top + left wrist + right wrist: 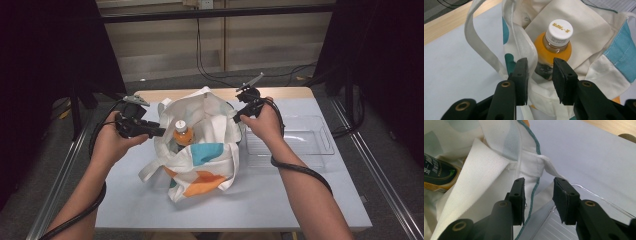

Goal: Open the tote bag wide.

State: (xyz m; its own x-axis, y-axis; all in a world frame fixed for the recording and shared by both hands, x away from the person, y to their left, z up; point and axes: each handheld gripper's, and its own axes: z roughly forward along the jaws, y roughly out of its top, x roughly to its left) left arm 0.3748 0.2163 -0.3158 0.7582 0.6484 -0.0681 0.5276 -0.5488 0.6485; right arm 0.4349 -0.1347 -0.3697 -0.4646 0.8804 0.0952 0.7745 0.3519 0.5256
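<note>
Currently one tote bag (205, 150), one bottle (183, 133), one clear tray (320, 145), two grippers. Bag is white cloth with teal and orange patches, slumped mid-table (300, 195), mouth open upward. Bottle stands inside it, white cap up, orange liquid showing at the shoulder.

Left gripper (159, 131) sits at the bag's left rim, jaws apart, nothing clamped. In the left gripper view its jaws straddle the rim hem, with the bottle (554, 50) just beyond the gap and partly behind the cloth. Cap print is readable only as small gold characters; a dark label band shows lower down, mostly covered by fabric.

Right gripper (237, 118) is at the bag's right rim, beside the tray. Right gripper view shows jaws apart too, bag (499, 165) hem and a teal-stitched edge running between them; can't tell whether cloth touches either pad. That view also catches the tray (579, 190) corner under the right jaw and a slice of bottle (439, 175) label at the left edge, cut off.

High view gives the layout; jaw gap is too small to read there. Bottle base is hidden everywhere.
</note>
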